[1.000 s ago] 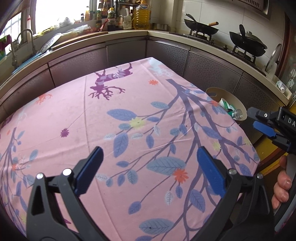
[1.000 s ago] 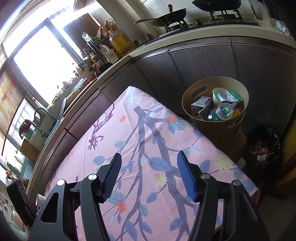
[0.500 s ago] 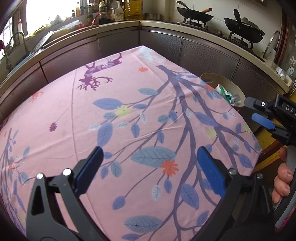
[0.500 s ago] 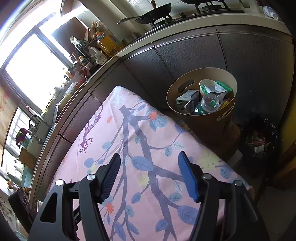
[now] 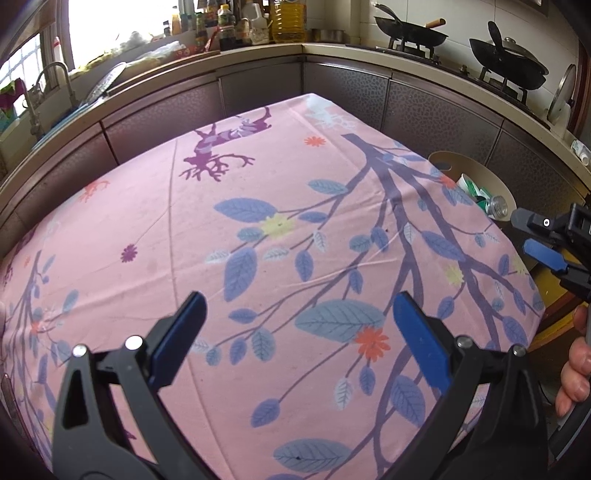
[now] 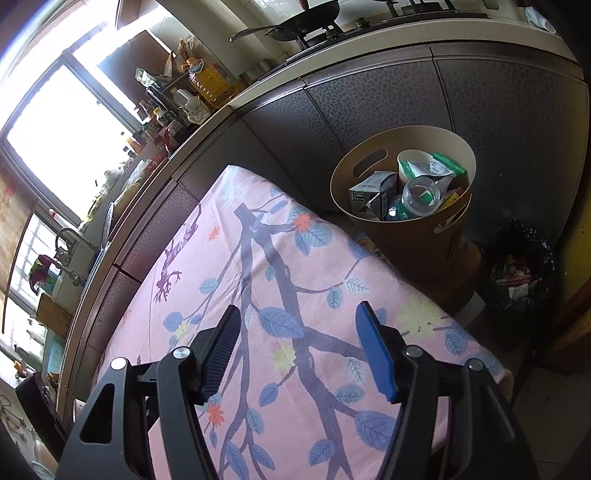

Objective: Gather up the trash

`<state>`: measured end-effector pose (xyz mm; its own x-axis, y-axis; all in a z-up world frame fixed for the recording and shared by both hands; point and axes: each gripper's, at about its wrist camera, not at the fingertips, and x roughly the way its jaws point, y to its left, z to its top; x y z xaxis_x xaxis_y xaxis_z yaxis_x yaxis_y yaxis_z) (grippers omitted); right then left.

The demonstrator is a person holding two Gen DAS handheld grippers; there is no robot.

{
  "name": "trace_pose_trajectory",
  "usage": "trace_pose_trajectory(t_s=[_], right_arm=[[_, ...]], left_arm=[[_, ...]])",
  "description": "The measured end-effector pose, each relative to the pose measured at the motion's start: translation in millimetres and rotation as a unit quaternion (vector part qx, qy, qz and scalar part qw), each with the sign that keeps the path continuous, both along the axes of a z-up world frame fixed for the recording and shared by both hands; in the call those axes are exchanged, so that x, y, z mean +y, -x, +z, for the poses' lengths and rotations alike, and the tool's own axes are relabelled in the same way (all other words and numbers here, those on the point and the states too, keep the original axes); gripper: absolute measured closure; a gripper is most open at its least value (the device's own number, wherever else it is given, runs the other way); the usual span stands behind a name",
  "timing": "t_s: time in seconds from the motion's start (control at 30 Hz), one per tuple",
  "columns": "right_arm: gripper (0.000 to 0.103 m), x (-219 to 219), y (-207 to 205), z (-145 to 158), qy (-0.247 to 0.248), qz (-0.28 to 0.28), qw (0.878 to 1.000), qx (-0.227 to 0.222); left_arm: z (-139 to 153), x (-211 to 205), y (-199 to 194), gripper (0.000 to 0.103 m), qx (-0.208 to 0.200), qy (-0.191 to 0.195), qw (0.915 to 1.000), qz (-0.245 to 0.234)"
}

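A tan round bin (image 6: pixel 369 162) stands on the floor beyond the table's far right corner. It holds a grey carton (image 6: pixel 371 194), a clear plastic bottle (image 6: pixel 419 195), a white cup and green packets. Its rim shows in the left wrist view (image 5: pixel 476 173). The table has a pink leaf-print cloth (image 5: pixel 258 229) with no trash showing on it. My left gripper (image 5: pixel 299 339) is open and empty over the table's near part. My right gripper (image 6: pixel 299 347) is open and empty above the table's right side; it also shows at the right edge of the left wrist view (image 5: pixel 535 236).
Dark kitchen cabinets (image 5: pixel 258 92) wrap around the table's far sides. The counter carries bottles, an oil jug (image 5: pixel 288 18) and two woks on a stove (image 5: pixel 410 33). A sink with a tap (image 5: pixel 48 85) is at far left. A black bag of rubbish (image 6: pixel 517 277) sits on the floor right of the bin.
Both grippers stay open and empty. The left wrist view has shifted slightly over the table. The right gripper has drifted, with the bin staying at upper right in its view.
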<state>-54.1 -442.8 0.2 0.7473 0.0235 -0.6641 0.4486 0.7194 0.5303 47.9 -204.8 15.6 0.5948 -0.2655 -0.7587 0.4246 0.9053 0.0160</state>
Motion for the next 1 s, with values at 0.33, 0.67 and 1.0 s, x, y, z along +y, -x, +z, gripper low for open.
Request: trace_pose_trajectory(t_s=[0.33,0.67,1.0], right_arm=[[0.041,17,-15,4,0.001,0.025,1.0,-0.001],[0.041,41,-35,14,0.011,0.059,0.998,-0.005],[0.041,69,-57,16,0.016,0.095,0.995,0.002]], left_arm=[[-4,32,-9,0.006,-0.013,-0.027,0.9979,0.058],[-7,76,-23,0.006,-0.002,-0.018,0.9931,0.116],[-18,108,-29,0.006,0.028,-0.006,0.9891,0.144]])
